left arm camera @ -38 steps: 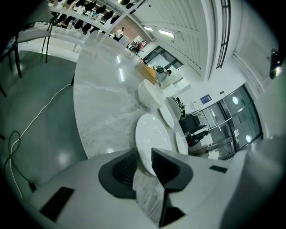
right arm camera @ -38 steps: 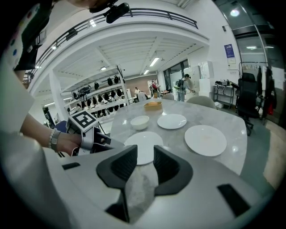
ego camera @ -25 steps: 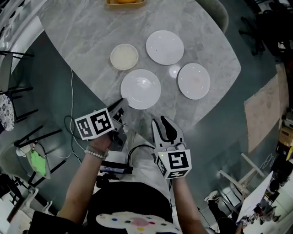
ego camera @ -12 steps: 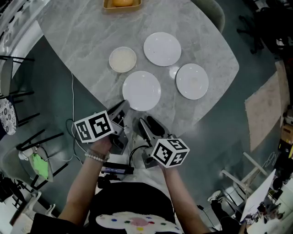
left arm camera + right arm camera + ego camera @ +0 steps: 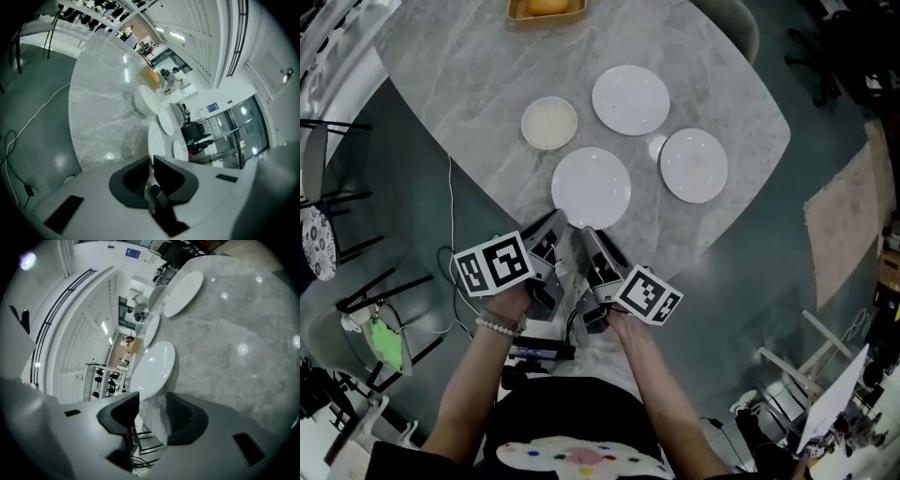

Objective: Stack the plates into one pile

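Observation:
Four plates lie apart on the grey marble table (image 5: 469,56): a near white plate (image 5: 591,187), a far white plate (image 5: 630,99), a right white plate (image 5: 694,165) and a small beige plate (image 5: 549,123). My left gripper (image 5: 551,228) rests at the table's edge just left of the near plate (image 5: 156,137), jaws nearly together and empty (image 5: 151,159). My right gripper (image 5: 586,239), rolled on its side, sits beside it. Its jaws are opening (image 5: 152,397); the table's edge and the near plate's (image 5: 152,366) rim show in the gap, untouched by the pads.
A wooden tray (image 5: 546,9) with something orange stands at the table's far edge. A thin cable (image 5: 448,187) runs over the floor on the left, near dark chair frames (image 5: 333,202). The person's lap is directly below both grippers.
My right gripper has rolled onto its side, moved left and forward to the table's edge beside the left gripper, and its jaws have widened. The left gripper has stayed put.

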{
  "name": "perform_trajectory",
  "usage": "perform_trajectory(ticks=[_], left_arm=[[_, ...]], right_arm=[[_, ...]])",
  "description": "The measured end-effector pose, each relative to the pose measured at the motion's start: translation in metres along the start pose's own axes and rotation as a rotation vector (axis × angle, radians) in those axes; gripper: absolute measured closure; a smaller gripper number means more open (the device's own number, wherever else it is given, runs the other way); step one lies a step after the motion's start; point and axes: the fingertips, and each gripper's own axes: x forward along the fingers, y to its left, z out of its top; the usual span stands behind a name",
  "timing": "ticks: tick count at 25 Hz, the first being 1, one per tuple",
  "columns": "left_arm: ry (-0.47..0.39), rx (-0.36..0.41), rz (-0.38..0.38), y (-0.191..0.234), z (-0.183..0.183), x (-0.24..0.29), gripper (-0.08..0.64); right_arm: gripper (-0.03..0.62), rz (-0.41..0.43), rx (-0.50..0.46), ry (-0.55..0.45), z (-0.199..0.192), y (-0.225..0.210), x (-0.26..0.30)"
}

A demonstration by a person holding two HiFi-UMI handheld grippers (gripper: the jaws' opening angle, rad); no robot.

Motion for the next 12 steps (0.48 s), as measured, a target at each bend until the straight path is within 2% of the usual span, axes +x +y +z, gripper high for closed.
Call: perform_trajectory(ticks=[4, 7, 12], left_arm=[[0.003, 0.005, 0.002, 0.0013, -0.0023, 0.0001, 0.528], [0.008, 0.019, 0.011, 0.0028, -0.0032, 0.0001, 0.528], [0.014, 0.048, 0.025, 0.0061, -0.0050, 0.0003, 0.525]], right_arm=[[0.420, -0.001, 0.026, -0.015, 0.0051, -0.0038, 0.0029], [0.482, -0.025, -0.004, -0.009, 0.0055, -0.0061, 0.0046], [0.489, -0.030, -0.041, -0.002, 0.0062, -0.0065, 0.0042]])
